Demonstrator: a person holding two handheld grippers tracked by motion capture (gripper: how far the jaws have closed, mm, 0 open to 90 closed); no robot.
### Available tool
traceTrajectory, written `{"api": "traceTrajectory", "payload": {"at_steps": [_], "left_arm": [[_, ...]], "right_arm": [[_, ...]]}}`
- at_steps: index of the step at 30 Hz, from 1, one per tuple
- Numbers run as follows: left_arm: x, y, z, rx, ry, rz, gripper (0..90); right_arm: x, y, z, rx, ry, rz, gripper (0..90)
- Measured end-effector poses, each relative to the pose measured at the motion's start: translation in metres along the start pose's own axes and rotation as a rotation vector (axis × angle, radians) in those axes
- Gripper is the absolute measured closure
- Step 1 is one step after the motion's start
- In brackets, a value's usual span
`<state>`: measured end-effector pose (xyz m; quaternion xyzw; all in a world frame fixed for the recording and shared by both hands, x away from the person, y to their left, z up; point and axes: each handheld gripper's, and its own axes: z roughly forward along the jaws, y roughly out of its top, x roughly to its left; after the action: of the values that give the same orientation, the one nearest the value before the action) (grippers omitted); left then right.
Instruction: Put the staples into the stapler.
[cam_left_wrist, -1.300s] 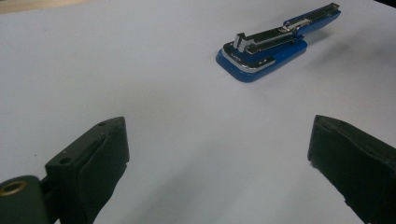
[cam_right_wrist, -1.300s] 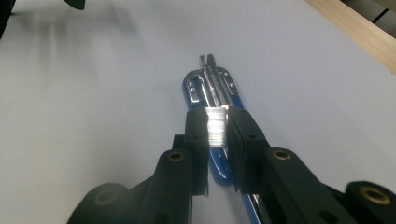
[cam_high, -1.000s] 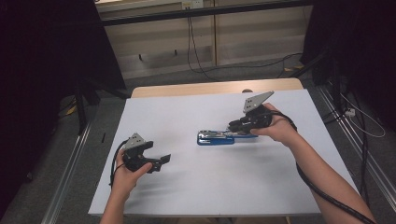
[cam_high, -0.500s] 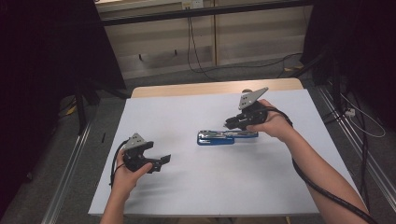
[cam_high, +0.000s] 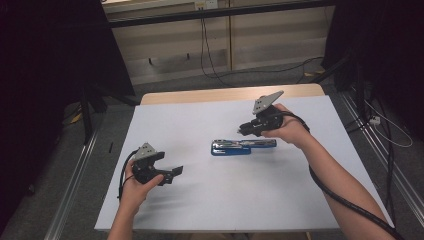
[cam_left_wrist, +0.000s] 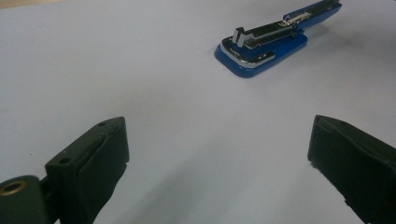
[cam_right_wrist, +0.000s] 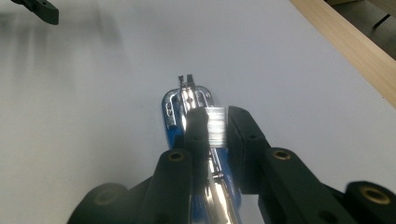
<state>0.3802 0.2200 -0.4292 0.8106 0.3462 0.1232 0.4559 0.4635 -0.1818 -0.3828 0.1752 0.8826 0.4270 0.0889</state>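
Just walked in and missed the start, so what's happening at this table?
A person works over a blue and chrome stapler lying opened out on the white table. The right gripper hangs above it, jaws pinching a small silvery strip of staples. The left gripper hovers open nearer the person, apart from the stapler.

White-topped table, one stapler on it.
The table (cam_high: 210, 200) bore a white sheet, its wooden edge showing at the far side; a blue stapler (cam_high: 235, 146) lay open near the middle.

Blue stapler (cam_left_wrist: 273, 44) beyond spread tongs (cam_left_wrist: 219, 161)
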Motion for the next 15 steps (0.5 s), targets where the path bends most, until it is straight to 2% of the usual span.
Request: {"api": "traceTrajectory", "payload": {"at_steps": [15], "left_arm": [[0.000, 0.000, 0.000, -0.003, 0.001, 0.000, 5.4]], "right_arm": [[-0.003, 0.005, 0.012, 0.009, 0.019, -0.021, 79.2]]}}
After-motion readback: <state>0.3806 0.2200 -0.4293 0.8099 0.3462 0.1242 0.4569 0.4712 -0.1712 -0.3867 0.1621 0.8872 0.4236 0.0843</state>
